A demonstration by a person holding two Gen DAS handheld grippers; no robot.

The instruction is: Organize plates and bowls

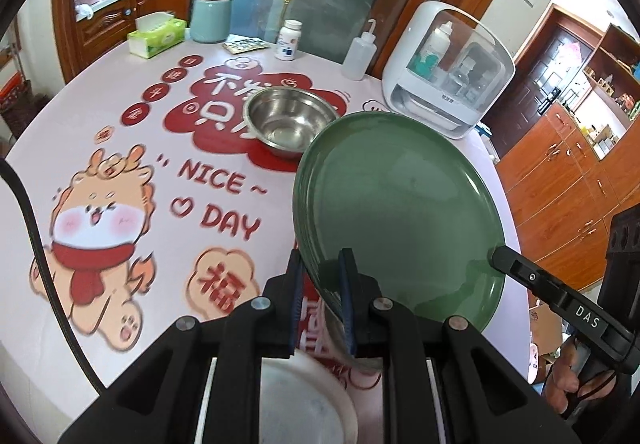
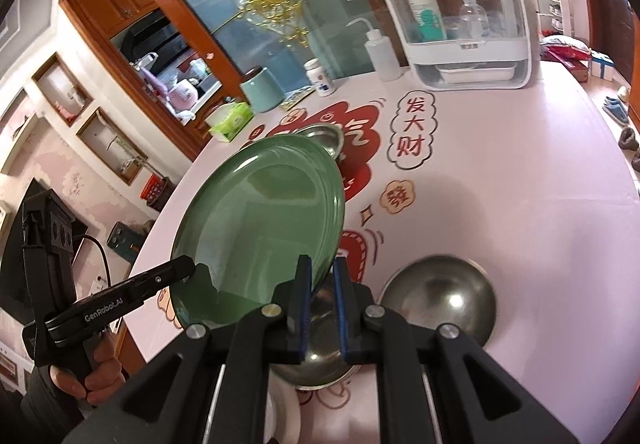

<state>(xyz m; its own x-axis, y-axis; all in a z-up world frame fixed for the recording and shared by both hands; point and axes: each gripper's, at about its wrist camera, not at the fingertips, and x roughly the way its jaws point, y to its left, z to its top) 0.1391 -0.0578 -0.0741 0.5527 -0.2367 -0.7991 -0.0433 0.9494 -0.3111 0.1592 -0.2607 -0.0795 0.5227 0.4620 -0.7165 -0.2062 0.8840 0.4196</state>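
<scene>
A green plate (image 1: 400, 211) is held tilted above the table by both grippers. My left gripper (image 1: 323, 284) is shut on its near rim. My right gripper (image 2: 320, 276) is shut on the plate's (image 2: 264, 228) opposite rim. A steel bowl (image 1: 290, 121) stands upright at the table's middle, behind the plate; it also shows in the right wrist view (image 2: 330, 135). A second steel bowl (image 2: 316, 356) sits under the right gripper. A third steel bowl (image 2: 440, 296) lies upside down to its right. A white plate (image 1: 304, 404) lies below the left gripper.
The round table (image 1: 120, 131) has a pink printed cloth. At its far edge stand a tissue box (image 1: 158, 33), a teal canister (image 1: 210, 17), a pill bottle (image 1: 289, 39), a squeeze bottle (image 1: 360, 53) and a white storage case (image 1: 448, 71).
</scene>
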